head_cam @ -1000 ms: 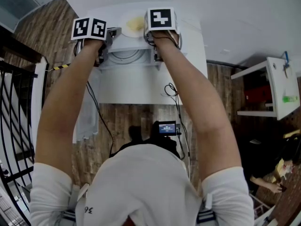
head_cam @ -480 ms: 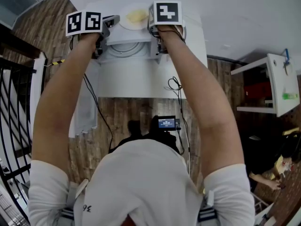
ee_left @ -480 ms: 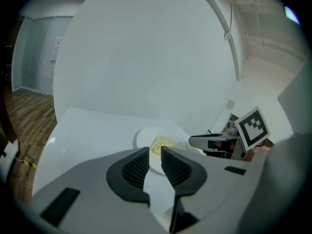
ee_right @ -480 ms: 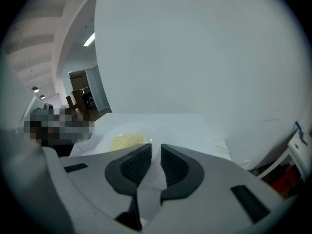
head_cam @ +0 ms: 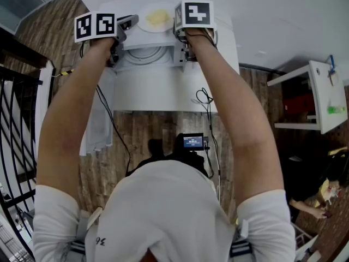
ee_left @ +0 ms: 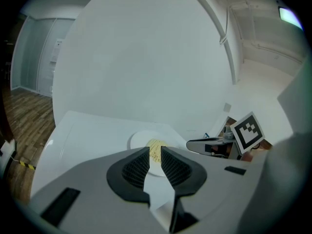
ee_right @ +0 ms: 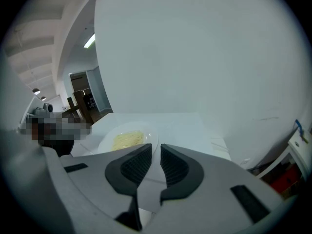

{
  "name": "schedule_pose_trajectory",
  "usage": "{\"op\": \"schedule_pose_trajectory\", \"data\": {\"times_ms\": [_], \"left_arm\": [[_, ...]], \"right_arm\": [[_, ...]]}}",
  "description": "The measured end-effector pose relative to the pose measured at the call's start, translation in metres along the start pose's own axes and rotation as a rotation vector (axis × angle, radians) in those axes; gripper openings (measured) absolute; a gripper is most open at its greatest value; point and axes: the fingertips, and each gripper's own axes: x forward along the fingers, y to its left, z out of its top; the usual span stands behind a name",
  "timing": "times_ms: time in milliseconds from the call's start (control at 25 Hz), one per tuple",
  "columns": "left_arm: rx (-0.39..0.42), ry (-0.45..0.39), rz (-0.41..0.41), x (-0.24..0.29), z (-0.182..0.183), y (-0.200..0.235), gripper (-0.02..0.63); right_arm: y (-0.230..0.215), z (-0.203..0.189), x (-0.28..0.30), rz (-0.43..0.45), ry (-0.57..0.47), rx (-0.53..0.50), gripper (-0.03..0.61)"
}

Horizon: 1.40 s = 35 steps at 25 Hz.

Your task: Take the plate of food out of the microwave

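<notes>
A white plate (head_cam: pixel 155 19) of yellow noodles rests flat on the white top of the microwave (head_cam: pixel 163 86). Just nearer me, a round turntable ring (head_cam: pixel 146 53) shows in a recess. My left gripper (head_cam: pixel 130 22) sits at the plate's left edge and my right gripper (head_cam: pixel 180 29) at its right edge, mostly under its marker cube. In the left gripper view the jaws (ee_left: pixel 155 152) stand a narrow gap apart and the plate (ee_left: pixel 141 139) lies beyond them. The right gripper (ee_right: pixel 156 150) shows the same narrow gap. The plate (ee_right: pixel 127 138) lies just ahead and left of its tips, with nothing between the pads.
A wall rises right behind the microwave. Cables (head_cam: pixel 203 100) hang over its front edge to a small device (head_cam: pixel 193 143) on the wood floor. A black railing (head_cam: pixel 16 119) stands at the left, a white shelf table (head_cam: pixel 322 97) at the right, a person (head_cam: pixel 322 201) beyond it.
My left gripper has risen and drifted a little outward to the left of the plate. The plate has kept its place on the microwave. The right gripper has barely moved.
</notes>
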Motion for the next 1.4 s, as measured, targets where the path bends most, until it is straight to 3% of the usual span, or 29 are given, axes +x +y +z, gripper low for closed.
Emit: {"op": "schedule_pose_trajectory", "data": {"times_ms": [160,440,720,1080,1400], "left_arm": [[-0.003,-0.016,-0.019,-0.004,0.001,-0.009,0.077],[-0.005,-0.114,-0.136,-0.032,0.022,-0.060,0.077],[0.050,-0.213,-0.151,-0.072,0.020,-0.083,0.077],[0.050,-0.235,-0.168,-0.077,0.006,-0.068,0.077],[0.083,-0.268,-0.201,-0.118,-0.040,-0.121,0.077]], "right_arm": [[0.001,-0.003,-0.006,0.006,0.002,0.010,0.038],[0.016,0.031,-0.052,0.083,-0.134,-0.035,0.038],[0.022,0.033,-0.086,0.150,-0.202,-0.026,0.038],[0.027,0.031,-0.098,0.197,-0.222,0.034,0.038],[0.041,-0.009,-0.155,0.227,-0.260,0.024,0.038]]}}
